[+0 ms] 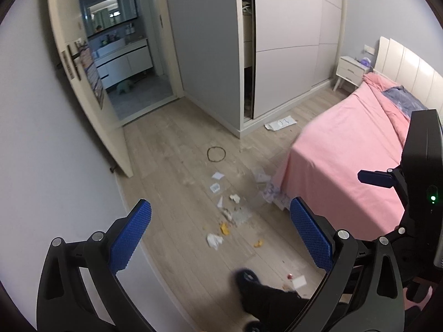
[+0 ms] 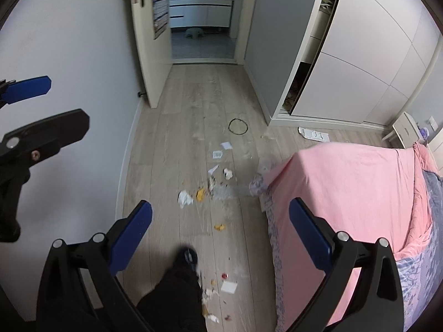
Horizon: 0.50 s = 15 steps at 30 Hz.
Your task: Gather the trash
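Trash lies scattered on the wooden floor between the wall and the bed: a crumpled white tissue [image 1: 214,240] [image 2: 185,197], yellow peel scraps [image 1: 224,228] [image 2: 200,194], white paper bits [image 1: 218,176] [image 2: 226,145], and a clear plastic wrapper [image 1: 256,197] [image 2: 225,191]. A white square paper [image 2: 229,286] and a small red bit [image 2: 224,276] sit closer in. My left gripper [image 1: 220,227] is open and empty, held high above the litter. The right gripper [image 2: 220,225] is open too, with nothing between its fingers.
A pink-covered bed [image 2: 346,188] fills the right side. A white wall runs along the left. A person's dark-trousered leg and shoe [image 2: 185,260] stand on the floor below. A black ring [image 2: 237,126], a printed sheet [image 2: 314,134] by the wardrobe [image 2: 346,69], and an open door [image 2: 149,41] lie ahead.
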Available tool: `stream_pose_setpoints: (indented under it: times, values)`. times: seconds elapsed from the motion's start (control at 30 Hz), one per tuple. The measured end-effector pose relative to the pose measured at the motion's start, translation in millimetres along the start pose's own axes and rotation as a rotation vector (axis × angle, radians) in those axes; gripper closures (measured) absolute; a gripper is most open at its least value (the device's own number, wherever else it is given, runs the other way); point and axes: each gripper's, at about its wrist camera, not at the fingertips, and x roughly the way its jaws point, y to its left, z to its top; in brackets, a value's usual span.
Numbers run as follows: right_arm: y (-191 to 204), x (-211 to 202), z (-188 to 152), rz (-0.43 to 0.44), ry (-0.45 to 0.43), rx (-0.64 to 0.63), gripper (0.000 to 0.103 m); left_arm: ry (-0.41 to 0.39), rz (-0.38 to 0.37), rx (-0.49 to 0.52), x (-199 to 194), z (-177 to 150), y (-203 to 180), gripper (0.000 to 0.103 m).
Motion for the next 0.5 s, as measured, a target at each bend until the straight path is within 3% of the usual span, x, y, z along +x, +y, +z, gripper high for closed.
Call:
stream_pose_setpoints:
  times: [0.27,0.5]
  values:
    - [-15.2,75.9,125.4,0.006,-0.021,0.06,0.007,0.025,0.001,0.072,93.8,101.9,73.2,0.006]
    - [-16.6,126.5,206.3,-0.03,0.006,0.084,0.007,0.0,-0.026,0.088,158.5,181.6,125.4,0.006]
